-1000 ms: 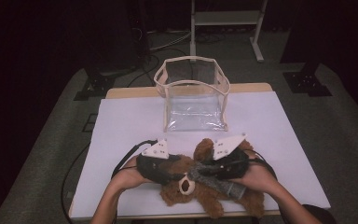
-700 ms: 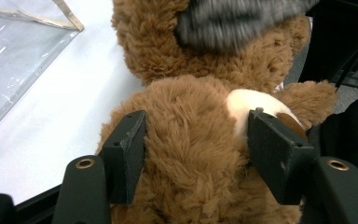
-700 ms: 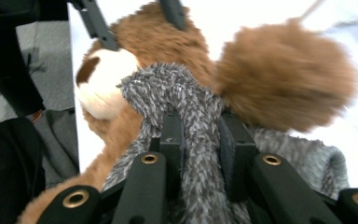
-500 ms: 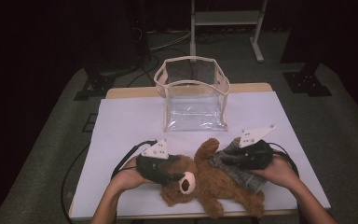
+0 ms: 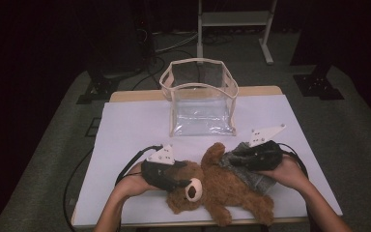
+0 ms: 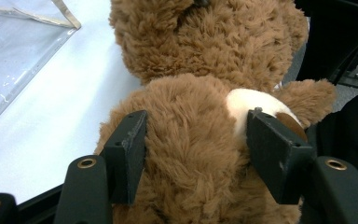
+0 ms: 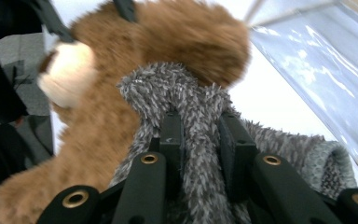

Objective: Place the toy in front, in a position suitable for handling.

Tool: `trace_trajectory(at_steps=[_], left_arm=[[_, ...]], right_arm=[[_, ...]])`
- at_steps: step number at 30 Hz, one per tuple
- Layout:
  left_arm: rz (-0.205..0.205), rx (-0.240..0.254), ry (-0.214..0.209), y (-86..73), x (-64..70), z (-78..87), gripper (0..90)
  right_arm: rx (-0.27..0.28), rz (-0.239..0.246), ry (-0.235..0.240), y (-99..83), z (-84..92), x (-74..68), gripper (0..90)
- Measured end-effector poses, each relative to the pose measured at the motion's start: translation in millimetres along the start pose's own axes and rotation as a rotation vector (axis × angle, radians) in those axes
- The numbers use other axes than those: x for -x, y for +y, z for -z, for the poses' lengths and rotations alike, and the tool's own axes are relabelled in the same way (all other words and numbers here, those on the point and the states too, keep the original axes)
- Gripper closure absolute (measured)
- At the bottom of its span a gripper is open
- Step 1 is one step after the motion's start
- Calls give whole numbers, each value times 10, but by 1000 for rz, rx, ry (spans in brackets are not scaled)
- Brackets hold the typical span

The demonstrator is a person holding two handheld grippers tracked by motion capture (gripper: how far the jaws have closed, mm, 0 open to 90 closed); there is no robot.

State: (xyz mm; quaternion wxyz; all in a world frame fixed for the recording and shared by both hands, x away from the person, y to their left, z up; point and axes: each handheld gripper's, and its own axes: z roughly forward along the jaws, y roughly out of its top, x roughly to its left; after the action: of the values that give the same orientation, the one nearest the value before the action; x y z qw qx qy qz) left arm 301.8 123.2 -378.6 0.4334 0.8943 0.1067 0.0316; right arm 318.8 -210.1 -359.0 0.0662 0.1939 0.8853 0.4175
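The left tool (image 6: 191, 154) clamps the shaggy brown teddy bear's (image 5: 222, 186) rounded head; the right tool (image 7: 200, 144) pinches its nubby grey knitted garment (image 7: 191, 102).

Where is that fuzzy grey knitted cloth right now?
In the high view the fuzzy grey knitted cloth lies over the brown teddy bear near the table's front right, pinched by the right gripper, in front of the clear plastic bag.

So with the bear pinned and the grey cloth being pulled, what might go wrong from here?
The right gripper pinches just a narrow fold of the fuzzy grey knit garment, so the fabric could slip out of its fingers. The left gripper squeezes the soft head of the brown plush teddy bear; the fur may give and the bear drag along. The bear's feet lie near the white table's front edge.
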Motion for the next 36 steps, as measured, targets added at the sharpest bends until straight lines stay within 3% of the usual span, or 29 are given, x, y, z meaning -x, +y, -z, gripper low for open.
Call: trace_trajectory(at_steps=[5,8,12,15,19,21,23,26,29,32,36], left_arm=[[0,1,1,4,-7,-6,392],[3,2,4,8,-13,-15,391],[5,3,13,20,-13,-30,390],[1,1,14,29,-5,-36,390],[-4,-2,15,31,3,-33,390],[-5,-1,16,27,7,-30,390],[-7,1,16,21,3,-29,390],[-6,4,15,22,-2,-32,390],[-5,5,14,38,-3,-47,389],[-7,6,18,44,0,-55,388],[-5,11,21,46,-6,-63,388]], right_arm=[[14,-71,-40,-224,150,140,730],[44,-83,-32,-228,256,111,730],[129,-42,-3,-10,367,-15,730],[156,27,-1,270,339,-124,731],[127,71,0,533,147,-171,730],[86,82,5,571,-10,-146,730],[29,71,-4,505,-171,-97,731],[-42,49,-20,321,-273,-25,730],[-15,-29,-4,146,-198,55,730],[-6,-23,-6,149,-87,27,730],[28,17,16,305,37,-122,730]])
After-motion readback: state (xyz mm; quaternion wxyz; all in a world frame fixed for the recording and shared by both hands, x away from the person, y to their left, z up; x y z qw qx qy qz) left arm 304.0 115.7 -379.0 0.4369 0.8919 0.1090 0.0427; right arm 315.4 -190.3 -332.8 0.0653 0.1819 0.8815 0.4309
